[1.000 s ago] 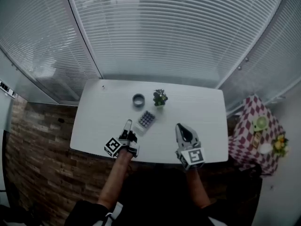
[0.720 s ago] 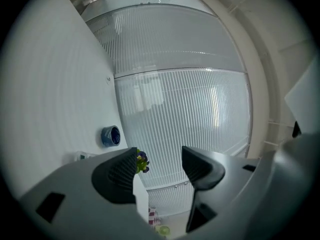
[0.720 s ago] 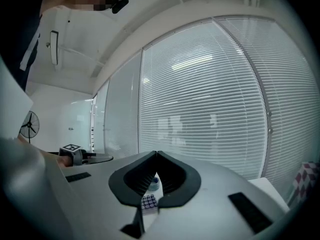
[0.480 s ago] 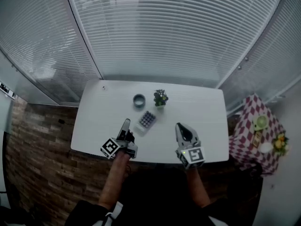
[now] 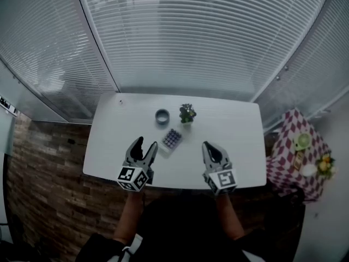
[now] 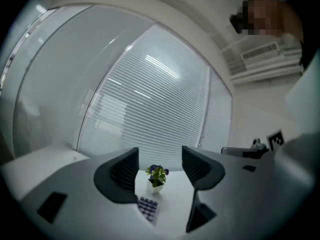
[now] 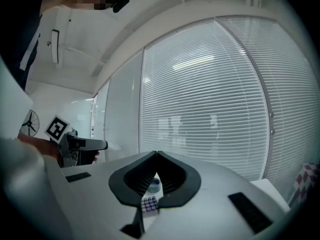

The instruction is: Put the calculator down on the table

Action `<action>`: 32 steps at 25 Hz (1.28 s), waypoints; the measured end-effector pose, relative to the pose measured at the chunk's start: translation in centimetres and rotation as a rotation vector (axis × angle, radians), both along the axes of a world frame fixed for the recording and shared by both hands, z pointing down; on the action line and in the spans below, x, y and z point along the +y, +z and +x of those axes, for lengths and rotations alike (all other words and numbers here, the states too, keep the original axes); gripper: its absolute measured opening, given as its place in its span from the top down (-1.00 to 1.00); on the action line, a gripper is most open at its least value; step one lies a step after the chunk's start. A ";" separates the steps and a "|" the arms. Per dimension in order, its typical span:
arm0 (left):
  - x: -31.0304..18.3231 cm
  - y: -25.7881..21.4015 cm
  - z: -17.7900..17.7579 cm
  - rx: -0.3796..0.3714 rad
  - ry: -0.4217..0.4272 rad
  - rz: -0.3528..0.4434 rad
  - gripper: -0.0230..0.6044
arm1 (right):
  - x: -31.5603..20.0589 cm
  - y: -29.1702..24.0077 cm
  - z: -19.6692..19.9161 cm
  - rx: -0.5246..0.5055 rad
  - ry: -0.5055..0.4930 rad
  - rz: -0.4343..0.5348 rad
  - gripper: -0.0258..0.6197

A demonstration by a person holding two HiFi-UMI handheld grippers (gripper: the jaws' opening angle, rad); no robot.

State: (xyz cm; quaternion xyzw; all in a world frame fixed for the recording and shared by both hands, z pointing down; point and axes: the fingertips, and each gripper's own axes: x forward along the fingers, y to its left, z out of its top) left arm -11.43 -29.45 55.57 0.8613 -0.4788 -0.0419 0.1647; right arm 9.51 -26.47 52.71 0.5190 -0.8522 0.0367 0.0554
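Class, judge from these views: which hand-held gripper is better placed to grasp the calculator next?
Probably the left: the left hand-held gripper has its jaws apart with the calculator lying on the table just ahead of them. The right hand-held gripper is shut.

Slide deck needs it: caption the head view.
Calculator lies on the white table; left gripper open, right gripper shut, both empty.

Left gripper fingers apart; calculator and plant ahead.
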 end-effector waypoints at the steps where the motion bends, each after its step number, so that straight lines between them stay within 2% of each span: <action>1: 0.3 -0.4 0.3 -0.062 0.015 0.026 0.09 | 0.1 0.0 0.0 0.001 0.000 0.001 0.90; 5: 1.0 -2.6 0.4 -0.240 0.017 0.132 0.09 | 0.3 1.1 0.4 0.037 0.011 -0.037 0.90; 9: 1.7 -5.2 0.7 -0.341 0.002 0.293 0.09 | 0.3 0.4 -0.3 0.011 0.003 -0.007 0.90; 11: 1.9 -5.3 0.7 -0.335 0.010 0.296 0.09 | 0.4 0.1 -0.6 0.001 0.004 -0.003 0.90; 17: 2.0 -5.0 0.6 -0.238 0.018 0.237 0.10 | 0.8 1.1 -0.2 0.026 0.015 -0.048 0.90; 22: 2.2 -5.0 0.9 -0.276 0.042 0.223 0.10 | 0.7 1.0 -0.1 0.014 0.015 -0.024 0.90; 24: 2.1 -5.0 0.7 -0.290 0.026 0.228 0.27 | 0.6 0.9 -0.2 0.007 0.015 -0.021 0.90; 26: 2.3 -5.2 0.4 -0.282 0.003 0.260 0.59 | 0.7 0.8 -0.2 0.003 0.018 -0.027 0.90; 30: 2.6 -5.4 0.2 -0.328 0.001 0.309 0.81 | 0.5 0.7 -0.2 -0.015 0.020 -0.024 0.90; 32: 2.5 -5.9 0.4 -0.284 -0.011 0.291 0.88 | 0.5 0.7 -0.3 -0.021 0.017 -0.021 0.90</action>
